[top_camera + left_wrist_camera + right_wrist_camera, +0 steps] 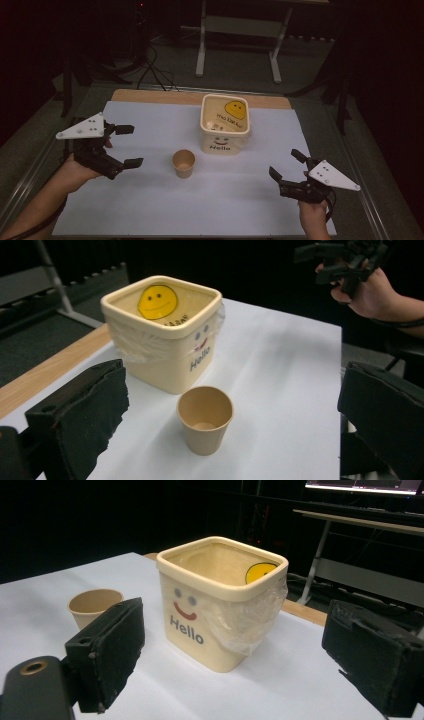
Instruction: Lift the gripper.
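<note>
**Both Grippers Open and Clear of Cup: Tipping Risk Noted**

Dark surroundings enclosed a table [150, 96] covered by a white sheet [200, 205]. On it stood a brown paper cup [183, 163], upright and empty, just in front of a cream square bin [225, 124] lined with clear plastic and marked "Hello".

The left gripper [127, 145] hung left of the cup with its jaws spread wide and nothing between them. In the left gripper view the cup [205, 418] sat ahead of and between the two jaws, apart from both. The right gripper [286, 165] was held well to the right of the cup, jaws likewise parted and empty; in the right gripper view the bin [222, 602] stood between its jaws and the cup [93, 606] lay off to the left, beyond the left jaw.

Judged risks: the cup appeared light and thin-walled, so an off-centre approach by the left gripper could knock it over or push it against the bin. An overly firm closure could crush its rim. A closure high on the wall could let it slip, given the taper.
</note>
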A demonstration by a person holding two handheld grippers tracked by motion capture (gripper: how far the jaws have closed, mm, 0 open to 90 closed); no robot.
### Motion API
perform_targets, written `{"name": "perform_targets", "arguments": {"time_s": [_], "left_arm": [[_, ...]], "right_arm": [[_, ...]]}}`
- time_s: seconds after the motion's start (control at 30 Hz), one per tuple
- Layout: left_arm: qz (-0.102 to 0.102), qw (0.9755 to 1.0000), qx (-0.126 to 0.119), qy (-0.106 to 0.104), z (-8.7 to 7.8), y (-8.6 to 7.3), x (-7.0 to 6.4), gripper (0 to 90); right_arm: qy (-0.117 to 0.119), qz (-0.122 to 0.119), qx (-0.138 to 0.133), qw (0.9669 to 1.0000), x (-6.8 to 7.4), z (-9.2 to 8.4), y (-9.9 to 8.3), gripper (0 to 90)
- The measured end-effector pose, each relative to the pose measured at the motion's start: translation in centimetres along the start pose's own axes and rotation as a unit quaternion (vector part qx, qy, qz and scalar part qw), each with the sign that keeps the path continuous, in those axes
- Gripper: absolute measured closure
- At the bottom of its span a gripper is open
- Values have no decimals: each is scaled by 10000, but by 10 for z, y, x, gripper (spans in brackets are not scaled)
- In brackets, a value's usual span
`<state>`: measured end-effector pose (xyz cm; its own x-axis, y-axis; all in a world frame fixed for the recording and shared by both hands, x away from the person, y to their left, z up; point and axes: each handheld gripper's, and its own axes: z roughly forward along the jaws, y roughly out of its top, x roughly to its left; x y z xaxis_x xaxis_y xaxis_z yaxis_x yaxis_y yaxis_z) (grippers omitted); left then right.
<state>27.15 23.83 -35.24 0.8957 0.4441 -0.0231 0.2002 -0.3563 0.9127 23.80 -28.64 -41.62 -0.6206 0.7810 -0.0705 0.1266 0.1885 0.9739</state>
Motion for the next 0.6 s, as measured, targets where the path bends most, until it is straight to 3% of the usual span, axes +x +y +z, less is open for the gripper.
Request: {"name": "perform_targets", "arguments": {"time_s": [0.23,0.47,0.6], "left_arm": [[206,9992,292,-158,16,11,-3,7],[503,9959,706,-274,33,19,-9,8],[659,9926,953,-373,38,28,-9,8]], "right_arm": [[36,1,20,10000,0,1,0,101],[69,-5,41,10000,0,1,-1,101],[76,-2,67,9999,1,2,-1,100]]}}
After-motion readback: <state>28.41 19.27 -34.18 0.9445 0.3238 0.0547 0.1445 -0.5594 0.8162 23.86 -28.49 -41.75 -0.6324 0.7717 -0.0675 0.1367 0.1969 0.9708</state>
